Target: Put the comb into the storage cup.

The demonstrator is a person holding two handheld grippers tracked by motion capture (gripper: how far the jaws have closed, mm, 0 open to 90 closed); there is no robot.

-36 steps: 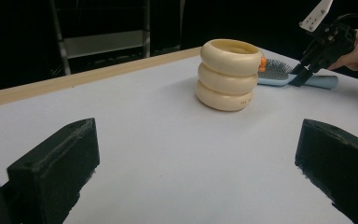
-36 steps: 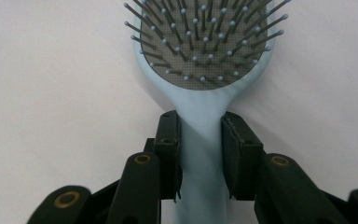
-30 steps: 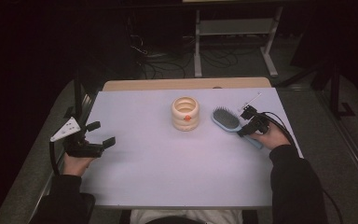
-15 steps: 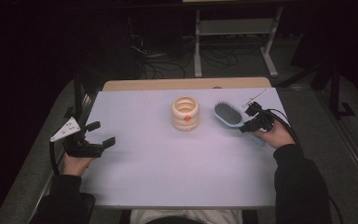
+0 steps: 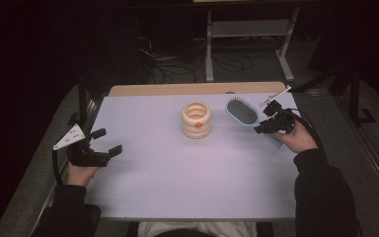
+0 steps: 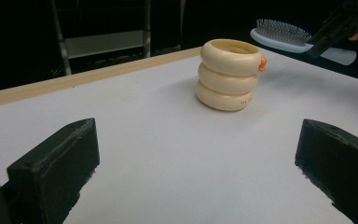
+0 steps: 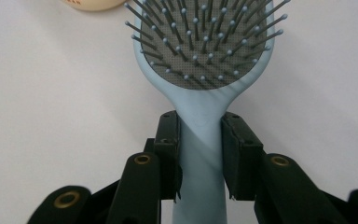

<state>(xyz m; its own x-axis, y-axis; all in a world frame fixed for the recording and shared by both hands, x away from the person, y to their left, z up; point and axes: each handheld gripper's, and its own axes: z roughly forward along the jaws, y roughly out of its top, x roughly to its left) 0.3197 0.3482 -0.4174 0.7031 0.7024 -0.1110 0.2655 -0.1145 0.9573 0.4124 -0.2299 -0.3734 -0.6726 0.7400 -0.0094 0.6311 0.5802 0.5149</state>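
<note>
A: Since the earlier picture, the right gripper point(image 5: 271, 123) has gone up with the hairbrush point(image 5: 243, 111), so the brush head now hangs above the worktop point(image 5: 177, 187) and a little closer to the ringed holder point(image 5: 196, 120). The left gripper point(image 5: 100, 153) has stayed in its place.

B: And how do the fingers stand, starting from the near side?

A: At the near left edge, the left gripper rests low with its fingers point(image 6: 56, 168) wide apart and nothing between them. Farther away on the right, the right gripper's fingers point(image 7: 169, 154) are pressed on both sides of the pale blue handle, just under the bristle pad. The brush is in the air, bristles up, to the right of the cream holder and not touching it.

B: So how far is the work?

A: The picking up seems done. What is left, by judgement, is to carry the brush to the holder and put it in or beside it; this is not begun.

B: Is something difficult to see?

A: Yes. The end of the handle is hidden behind the right hand. The small orange piece point(image 5: 196, 125) on the holder is too small to say what it is. Behind the worktop the room is dark.
</note>
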